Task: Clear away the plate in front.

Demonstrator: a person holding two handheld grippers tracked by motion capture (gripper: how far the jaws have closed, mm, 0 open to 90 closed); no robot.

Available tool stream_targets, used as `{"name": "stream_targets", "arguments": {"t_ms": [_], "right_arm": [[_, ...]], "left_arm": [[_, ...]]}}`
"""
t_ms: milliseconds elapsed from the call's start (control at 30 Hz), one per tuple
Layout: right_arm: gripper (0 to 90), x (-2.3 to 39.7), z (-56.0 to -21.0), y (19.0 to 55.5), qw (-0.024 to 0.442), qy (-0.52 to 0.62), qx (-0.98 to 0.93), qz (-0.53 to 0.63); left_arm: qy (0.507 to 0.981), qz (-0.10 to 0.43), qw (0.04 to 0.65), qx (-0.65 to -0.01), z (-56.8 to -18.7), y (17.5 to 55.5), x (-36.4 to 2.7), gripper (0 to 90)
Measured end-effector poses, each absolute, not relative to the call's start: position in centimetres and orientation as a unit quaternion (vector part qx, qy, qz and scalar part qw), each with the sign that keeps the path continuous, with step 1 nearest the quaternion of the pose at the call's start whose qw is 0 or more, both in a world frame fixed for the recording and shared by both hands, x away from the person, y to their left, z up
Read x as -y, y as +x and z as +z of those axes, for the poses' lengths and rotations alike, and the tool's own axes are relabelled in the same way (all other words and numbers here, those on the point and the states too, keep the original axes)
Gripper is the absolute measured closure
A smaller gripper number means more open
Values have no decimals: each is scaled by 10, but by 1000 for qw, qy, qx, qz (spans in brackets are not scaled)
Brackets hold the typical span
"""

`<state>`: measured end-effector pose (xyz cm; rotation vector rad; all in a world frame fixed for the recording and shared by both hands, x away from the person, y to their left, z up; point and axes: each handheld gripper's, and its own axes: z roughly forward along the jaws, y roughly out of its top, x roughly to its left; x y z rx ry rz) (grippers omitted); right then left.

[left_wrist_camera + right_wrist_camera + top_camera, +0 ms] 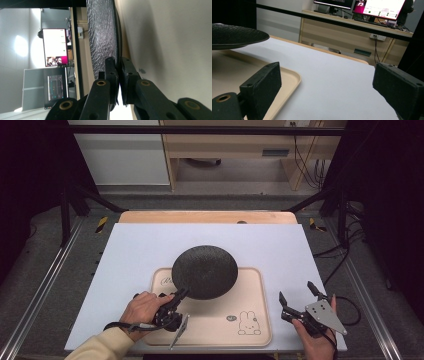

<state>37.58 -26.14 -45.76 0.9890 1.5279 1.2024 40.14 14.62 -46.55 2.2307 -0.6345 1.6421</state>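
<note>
Black plate hanging over the tray, pinched by its rim

The left gripper (181, 294) is clamped tight on the near edge of the black plate (205, 271), which sits raised above the back part of the beige tray (250, 292), lapping over its far rim. The tray lies on the white mat (130, 250) and has a bunny print (246, 323) at its near right corner. The right gripper (299, 292) sits off beside the tray's right edge with jaws spread wide, gripping nothing, well clear of the plate.
</note>
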Motion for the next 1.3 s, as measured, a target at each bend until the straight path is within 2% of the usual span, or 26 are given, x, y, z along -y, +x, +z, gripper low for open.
{"name": "stream_targets", "arguments": {"t_ms": [500, 1300], "right_arm": [[87, 260, -458, 376, 463, 401, -623, 486], [91, 259, -457, 377, 466, 403, -622, 483]], "left_arm": [[777, 554, 158, 254, -480, 369, -149, 848], [788, 535, 158, 261, -487, 356, -160, 848]]}}
